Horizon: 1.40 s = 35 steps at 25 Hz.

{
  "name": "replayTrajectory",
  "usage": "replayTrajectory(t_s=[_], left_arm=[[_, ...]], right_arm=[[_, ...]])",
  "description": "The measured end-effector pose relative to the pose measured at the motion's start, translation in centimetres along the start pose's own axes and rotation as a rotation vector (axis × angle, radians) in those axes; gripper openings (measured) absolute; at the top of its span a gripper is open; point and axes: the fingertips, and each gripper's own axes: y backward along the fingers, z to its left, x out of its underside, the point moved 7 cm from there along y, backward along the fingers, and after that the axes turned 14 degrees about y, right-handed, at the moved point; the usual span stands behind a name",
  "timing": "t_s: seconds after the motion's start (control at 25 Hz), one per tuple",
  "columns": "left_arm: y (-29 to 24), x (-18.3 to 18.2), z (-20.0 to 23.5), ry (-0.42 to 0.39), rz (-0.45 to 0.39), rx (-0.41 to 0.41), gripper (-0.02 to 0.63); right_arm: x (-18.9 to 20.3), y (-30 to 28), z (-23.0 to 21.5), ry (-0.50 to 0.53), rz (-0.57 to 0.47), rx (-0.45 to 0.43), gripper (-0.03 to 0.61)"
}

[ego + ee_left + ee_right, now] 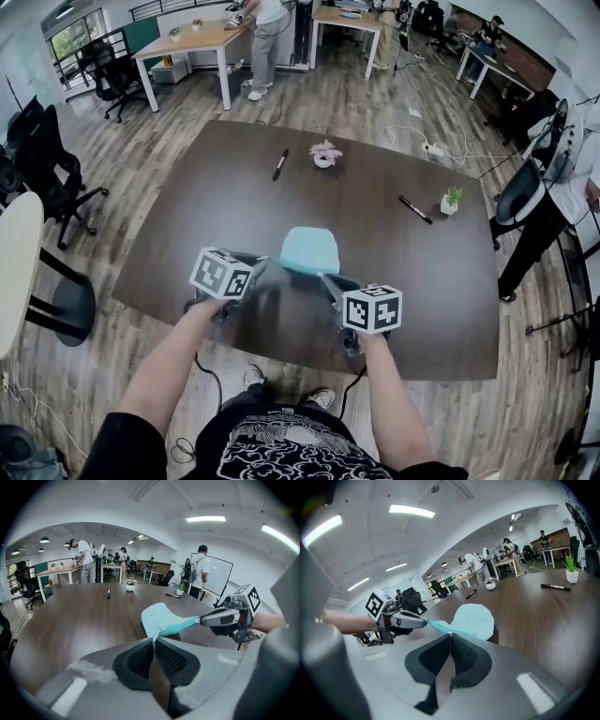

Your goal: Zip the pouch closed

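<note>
Pouch (310, 251), pale blue, is held over the near part of the table (187, 234), stretched between the two grippers along its teal zip (180, 624). The left gripper (153, 641) has its jaws pressed together on one end of the zip edge. The right gripper (449, 633) has its jaws closed on the other end, where a thin teal strip runs in between the pads. The pads cover that spot, so whether they pinch the slider or only the tape cannot be told, nor how far the zip is closed. In the head view the gripper bodies and their cubes hide the pouch's near edge, and only its rounded far part shows. Whether the pouch touches the table is unclear.

Farther along the table lie a black pen (280, 164) beside a pink plant (324, 154), and to the right a second pen (414, 209) near a green plant (452, 201). Beyond, people (265, 37) stand at desks, too small to make out, and one person at the right is cut off by the frame.
</note>
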Motion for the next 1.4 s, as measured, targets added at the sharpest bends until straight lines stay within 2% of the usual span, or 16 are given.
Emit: replayTrajectory(t_s=[0.36, 1.08, 1.24, 1.4], left_arm=[[-0.1, 0.1, 0.0, -0.017, 0.001, -0.013, 0.021], [0.0, 0.5, 1.0, 0.03, -0.006, -0.048, 0.021], [-0.2, 0.5, 0.3, 0.013, 0.0, -0.039, 0.023], [-0.9, 1.7, 0.1, 0.026, 0.014, -0.019, 0.025]], right_arm=[[0.1, 0.2, -0.1, -0.005, -0.002, 0.005, 0.006], [0.6, 0.6, -1.0, -0.021, 0.008, 0.038, 0.006], [1.4, 0.5, -1.4, -0.019, 0.039, 0.068, 0.006], [2.9, 0.0, -1.7, 0.017, 0.12, 0.125, 0.006]])
